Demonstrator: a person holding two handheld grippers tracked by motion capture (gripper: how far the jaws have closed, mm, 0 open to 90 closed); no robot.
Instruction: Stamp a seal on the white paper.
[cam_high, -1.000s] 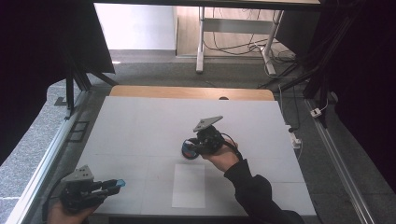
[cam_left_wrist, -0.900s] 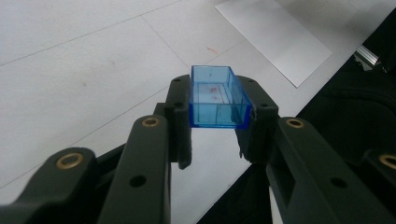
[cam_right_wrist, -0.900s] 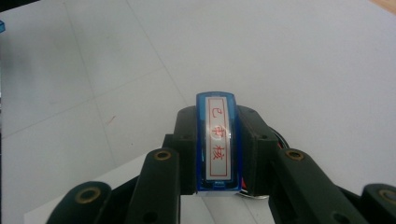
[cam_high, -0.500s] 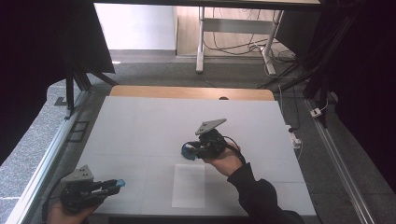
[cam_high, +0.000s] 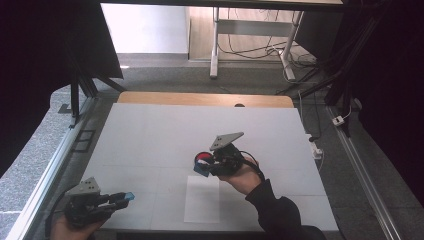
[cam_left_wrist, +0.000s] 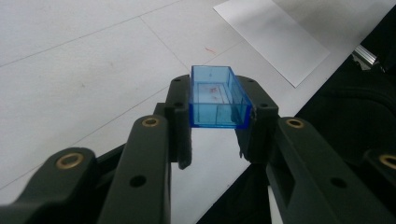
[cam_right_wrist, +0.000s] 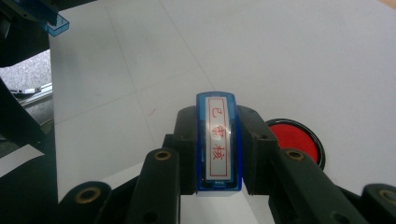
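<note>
Blue stamp (cam_right_wrist: 218, 142) clamped in right tongs (cam_right_wrist: 217, 140) shows red lettering; left tongs (cam_left_wrist: 219, 116) grip its cap (cam_left_wrist: 218, 97).

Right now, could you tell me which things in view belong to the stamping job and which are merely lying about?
In the job:
- blue stamp, clamped in the right gripper
- clear blue cap, clamped in the left gripper
- red ink pad
- white sheet

Lying about:
- cables on the floor
- white plug beside the table

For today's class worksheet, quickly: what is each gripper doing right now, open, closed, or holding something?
Left gripper: closed on the blue transparent cap.
Right gripper: closed on the blue stamp, near the red ink pad.
</note>
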